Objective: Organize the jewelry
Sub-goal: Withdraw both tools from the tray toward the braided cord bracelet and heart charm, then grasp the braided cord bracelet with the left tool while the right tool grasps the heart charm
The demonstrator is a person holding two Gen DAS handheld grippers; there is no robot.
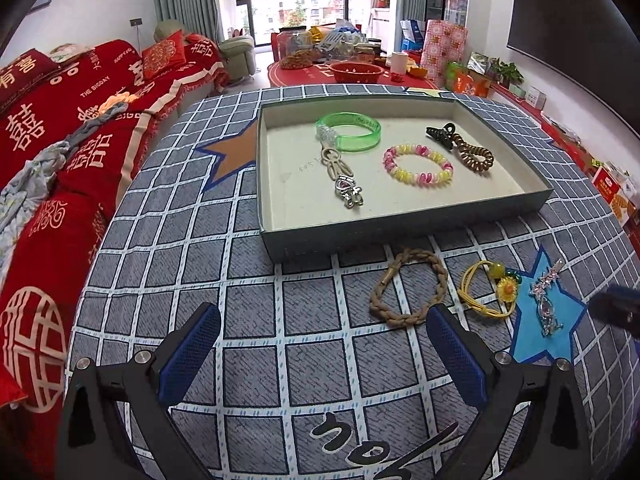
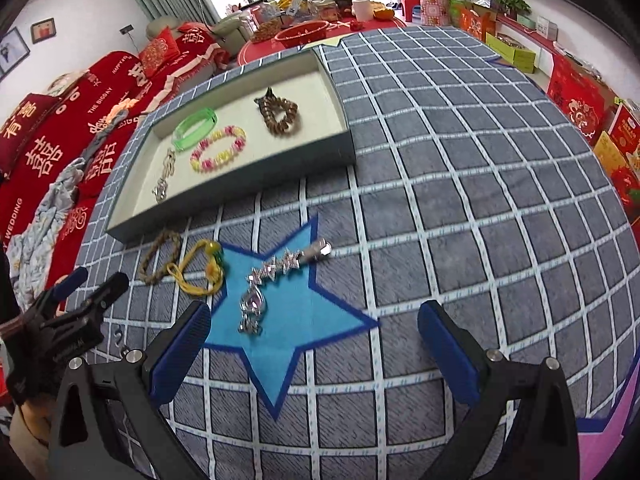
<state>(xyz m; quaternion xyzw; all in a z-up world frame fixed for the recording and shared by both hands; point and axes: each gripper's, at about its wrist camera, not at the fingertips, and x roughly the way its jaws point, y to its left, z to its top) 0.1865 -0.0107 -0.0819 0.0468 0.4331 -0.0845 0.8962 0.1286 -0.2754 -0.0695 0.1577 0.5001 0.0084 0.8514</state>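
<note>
Both my tools, left tool [image 1: 323,350] and right tool [image 2: 314,344], are spread wide and empty, so I'd drop the right one straight over the sparkly silver rhinestone hair clip [image 2: 267,285] on the desk's blue star and pinch its middle.

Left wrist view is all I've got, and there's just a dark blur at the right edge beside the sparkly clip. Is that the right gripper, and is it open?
Observer: Yes. The right gripper is open, with nothing between its fingers.
Operator: Where's the clip relative to it?
Observer: The sparkly clip lies on the blue star ahead of the fingertips, untouched, nearer the left finger.
Operator: Anything about the clip I can't make out?
Observer: Its far end is a plain silver barrel that pokes past the star's edge onto the grey cloth.
</note>
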